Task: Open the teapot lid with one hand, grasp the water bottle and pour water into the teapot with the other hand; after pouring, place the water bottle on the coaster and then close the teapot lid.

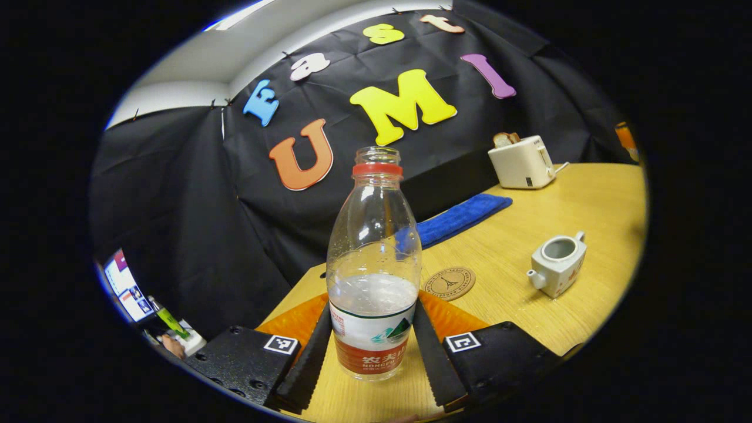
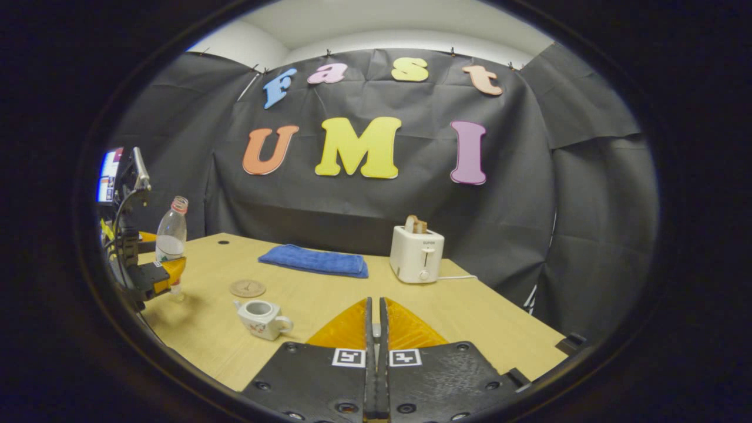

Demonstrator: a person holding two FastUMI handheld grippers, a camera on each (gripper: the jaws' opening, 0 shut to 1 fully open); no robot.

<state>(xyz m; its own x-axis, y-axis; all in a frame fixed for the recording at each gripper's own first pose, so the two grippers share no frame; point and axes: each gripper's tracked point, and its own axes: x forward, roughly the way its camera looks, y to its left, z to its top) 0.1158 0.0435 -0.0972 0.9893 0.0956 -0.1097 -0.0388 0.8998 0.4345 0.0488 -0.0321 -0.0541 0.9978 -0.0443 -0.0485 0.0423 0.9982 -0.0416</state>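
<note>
- Left gripper view: the left gripper [image 1: 371, 346] is held low and level over the counter [image 1: 517, 264], pointing toward the booth wall.
- Its jaws are spread, one on each side of the water bottle [image 1: 373, 264]; both fingers [image 1: 305, 364] lie close against the label, but whether they press on it I cannot tell.
- The bottle stands upright on the counter between them, uncapped, with a red ring at the neck and water reaching roughly to the top of the label.
- Just behind the bottle and to its right lies the round coaster [image 1: 449, 283], flat on the counter.
- Farther right sits the teapot [image 1: 558, 264], lid off, its open mouth showing, spout turned toward the coaster.
- A blue towel [image 1: 461, 217] lies by the wall, and a toaster [image 1: 521, 161] with bread in it stands beyond.

- Right gripper view: the right gripper [image 2: 376, 352] is held level above the near edge of the counter [image 2: 470, 317], aimed at the back wall.
- Its jaws are pressed together; whether anything is pinched between them cannot be made out.
- At far left the left gripper [image 2: 155, 276] sits at the base of the water bottle [image 2: 170, 238], which stands upright.
- The coaster [image 2: 247, 288] lies between the bottle and the teapot [image 2: 262, 318], apart from both.
- The towel [image 2: 314, 261] and toaster [image 2: 417, 254] stand at the back.
</note>
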